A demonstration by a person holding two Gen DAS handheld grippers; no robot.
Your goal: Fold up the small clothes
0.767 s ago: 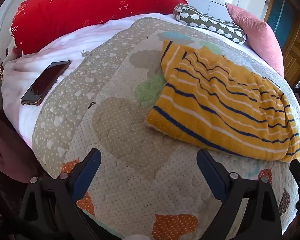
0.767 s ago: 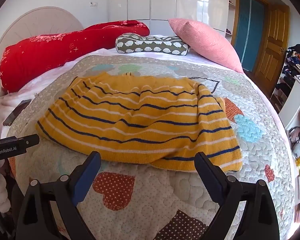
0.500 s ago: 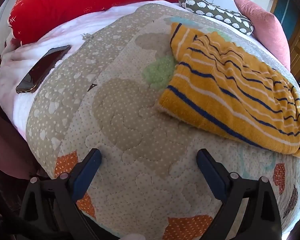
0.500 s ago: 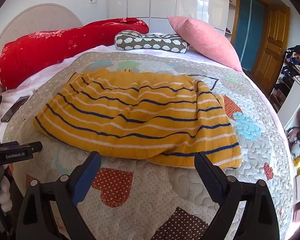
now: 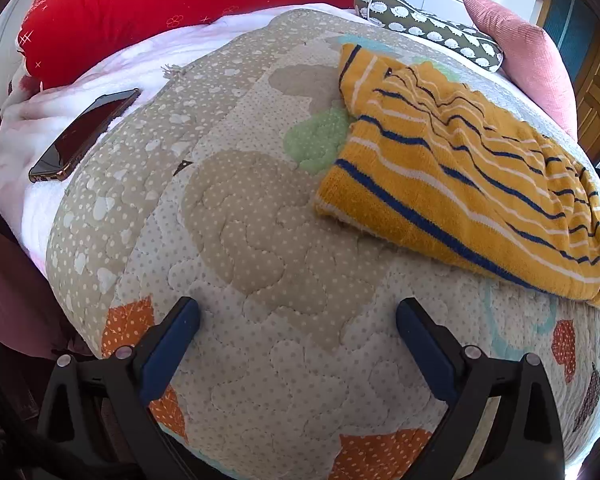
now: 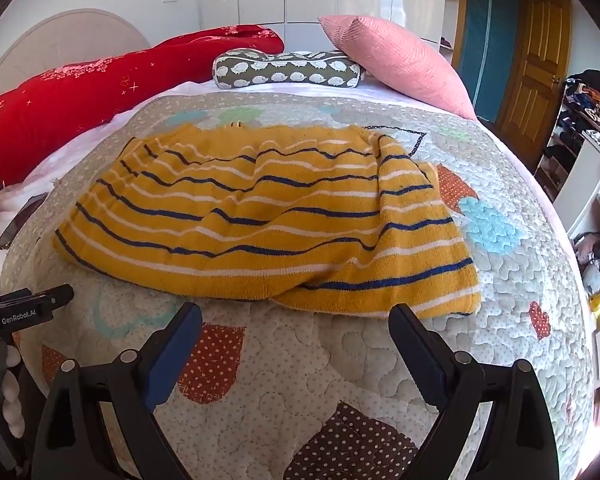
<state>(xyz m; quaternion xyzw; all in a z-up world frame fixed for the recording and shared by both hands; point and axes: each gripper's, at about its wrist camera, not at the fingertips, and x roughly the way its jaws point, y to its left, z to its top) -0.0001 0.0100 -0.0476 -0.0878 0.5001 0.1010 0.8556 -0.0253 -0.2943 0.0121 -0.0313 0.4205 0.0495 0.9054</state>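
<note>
Only leftward: phone (image 5: pixel 85 135) beside quilt (image 5: pixel 260 240)

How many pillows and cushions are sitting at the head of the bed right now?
3. The long red pillow lies on the left by the headboard, the olive sheep-print bolster lies in the middle, and the pink cushion leans on the right. Others could be hidden behind them.

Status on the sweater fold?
Left tool, right tool open, empty. Yellow striped knit sweater rumpled on patchwork quilt. Nothing blocking.

Phone (image 6: pixel 18 224) mostly behind quilt (image 6: pixel 380 360)
</note>
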